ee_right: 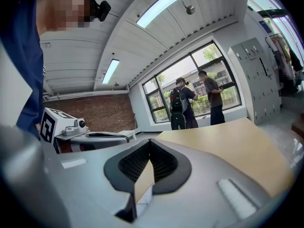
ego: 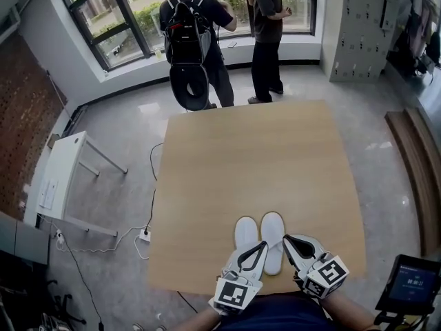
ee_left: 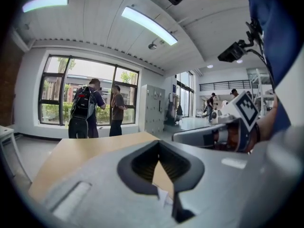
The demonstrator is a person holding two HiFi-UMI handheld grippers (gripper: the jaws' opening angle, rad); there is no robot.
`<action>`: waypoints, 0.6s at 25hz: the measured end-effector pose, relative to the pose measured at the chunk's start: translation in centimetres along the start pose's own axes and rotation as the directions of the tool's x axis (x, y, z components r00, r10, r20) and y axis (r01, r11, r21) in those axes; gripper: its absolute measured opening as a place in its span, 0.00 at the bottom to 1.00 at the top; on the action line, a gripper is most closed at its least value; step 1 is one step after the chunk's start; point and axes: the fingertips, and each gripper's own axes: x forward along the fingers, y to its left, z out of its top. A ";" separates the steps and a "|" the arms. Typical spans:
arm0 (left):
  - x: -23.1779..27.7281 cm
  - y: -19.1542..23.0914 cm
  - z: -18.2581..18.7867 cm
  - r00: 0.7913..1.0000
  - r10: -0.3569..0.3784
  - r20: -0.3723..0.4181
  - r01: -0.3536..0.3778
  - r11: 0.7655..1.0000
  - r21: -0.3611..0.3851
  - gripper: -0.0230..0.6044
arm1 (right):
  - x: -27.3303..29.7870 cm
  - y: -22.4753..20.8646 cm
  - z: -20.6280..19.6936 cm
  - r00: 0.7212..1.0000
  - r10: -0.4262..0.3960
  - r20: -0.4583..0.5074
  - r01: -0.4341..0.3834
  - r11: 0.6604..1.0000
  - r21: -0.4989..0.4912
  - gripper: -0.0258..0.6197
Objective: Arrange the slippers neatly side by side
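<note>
Two white slippers lie side by side on the wooden table [ego: 262, 157], close to its near edge, toes pointing away from me: the left slipper [ego: 245, 230] and the right slipper [ego: 273, 234]. My left gripper [ego: 258, 248] is shut and empty, and it hangs over the left slipper's heel. My right gripper [ego: 289, 241] is shut and empty just right of the right slipper's heel. In the left gripper view the left gripper [ee_left: 158, 143] has its jaws together, with a sliver of white beneath. The right gripper [ee_right: 149, 141] looks the same in the right gripper view.
Two people [ego: 200, 33] stand by the windows beyond the table's far edge. A white desk [ego: 58, 174] is on the left, with a cable and power strip [ego: 145, 235] on the floor. Grey lockers [ego: 358, 26] stand at the back right, and a screen device [ego: 412, 281] is at my right.
</note>
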 end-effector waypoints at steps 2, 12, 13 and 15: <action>-0.1 0.1 -0.3 1.000 0.007 -0.008 -0.007 1.000 -0.003 0.04 | 0.0 0.3 0.0 1.000 0.009 -0.006 -0.009 1.000 -0.009 0.05; 0.1 0.4 -1.5 0.999 -0.004 -0.050 0.001 0.998 -0.059 0.04 | 0.4 1.1 0.4 1.000 0.019 0.000 -0.019 0.999 -0.035 0.05; 0.1 0.5 -1.5 0.999 -0.001 -0.049 -0.002 0.998 -0.057 0.04 | 0.4 1.1 0.2 1.000 0.021 -0.010 -0.021 0.999 -0.040 0.05; 0.1 0.7 -1.7 0.999 0.006 -0.047 -0.009 0.999 -0.049 0.04 | 0.2 0.9 -0.1 1.000 0.016 -0.014 -0.016 0.999 -0.047 0.05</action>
